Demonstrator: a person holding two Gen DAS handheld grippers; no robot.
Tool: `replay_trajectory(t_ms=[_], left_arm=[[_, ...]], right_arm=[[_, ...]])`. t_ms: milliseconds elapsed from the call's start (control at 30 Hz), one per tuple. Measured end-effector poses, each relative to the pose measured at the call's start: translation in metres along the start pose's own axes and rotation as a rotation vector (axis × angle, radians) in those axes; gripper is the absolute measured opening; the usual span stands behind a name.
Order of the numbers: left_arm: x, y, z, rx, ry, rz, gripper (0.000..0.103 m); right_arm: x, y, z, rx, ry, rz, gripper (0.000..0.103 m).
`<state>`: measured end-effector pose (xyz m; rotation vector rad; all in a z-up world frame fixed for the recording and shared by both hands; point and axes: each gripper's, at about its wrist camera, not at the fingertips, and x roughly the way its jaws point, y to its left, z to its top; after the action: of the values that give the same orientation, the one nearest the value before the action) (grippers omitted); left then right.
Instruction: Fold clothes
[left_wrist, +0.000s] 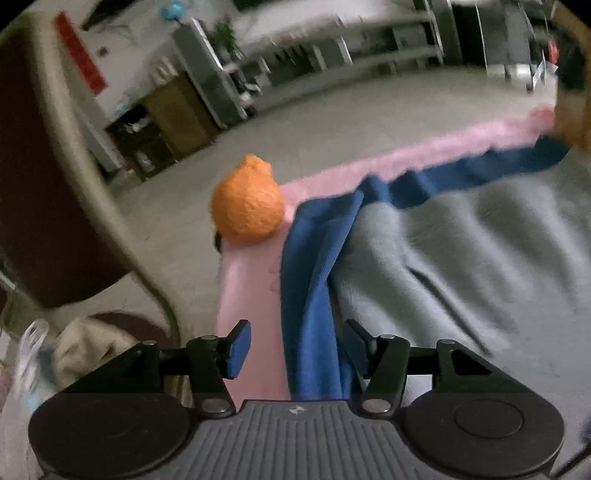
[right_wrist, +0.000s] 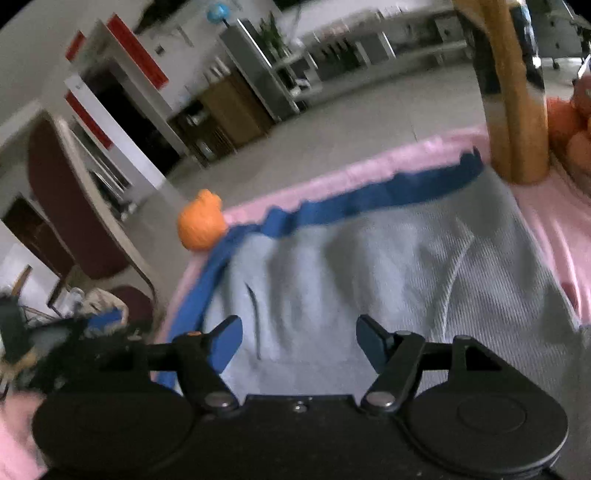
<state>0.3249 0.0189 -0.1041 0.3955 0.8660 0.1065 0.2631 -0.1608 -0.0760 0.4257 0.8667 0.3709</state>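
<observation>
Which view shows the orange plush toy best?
The left wrist view: the orange plush toy sits large and near centre at the corner of the pink cover. In the right wrist view it is smaller, off to the left and blurrier.

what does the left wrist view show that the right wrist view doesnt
Only the left wrist view shows the left tool, open over the garment's blue edge and the pink cover.

Only the right wrist view shows the right tool, open over the grey fabric, plus an upright tan post at the far corner, orange objects beside it, and a doorway with red strips.

Both show the grey garment with its blue trim, the pink cover, the orange plush ball at its corner, and the dark red chair.
</observation>
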Motion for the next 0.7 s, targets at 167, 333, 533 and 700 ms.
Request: replay_trajectory(t_ms=[167, 333, 533, 700], left_arm=[[0.061, -0.014, 0.023, 0.128, 0.023, 0.037, 0.054], [0.092, -0.034, 0.045, 0.239, -0.004, 0.126, 0.043], [0.097, -0.035, 0.054, 0.238, -0.038, 0.131, 0.005], [0.039, 0.007, 0.053, 0.081, -0.161, 0.068, 0.004]], right_arm=[[0.008, -0.019, -0.002, 0.009, 0.033, -0.045, 0.069], [0.008, -0.031, 0.0, 0.078, 0.043, -0.035, 0.071], [0.017, -0.035, -0.004, 0.091, 0.061, -0.042, 0.071], [0.015, -0.033, -0.004, 0.096, 0.034, -0.026, 0.071]])
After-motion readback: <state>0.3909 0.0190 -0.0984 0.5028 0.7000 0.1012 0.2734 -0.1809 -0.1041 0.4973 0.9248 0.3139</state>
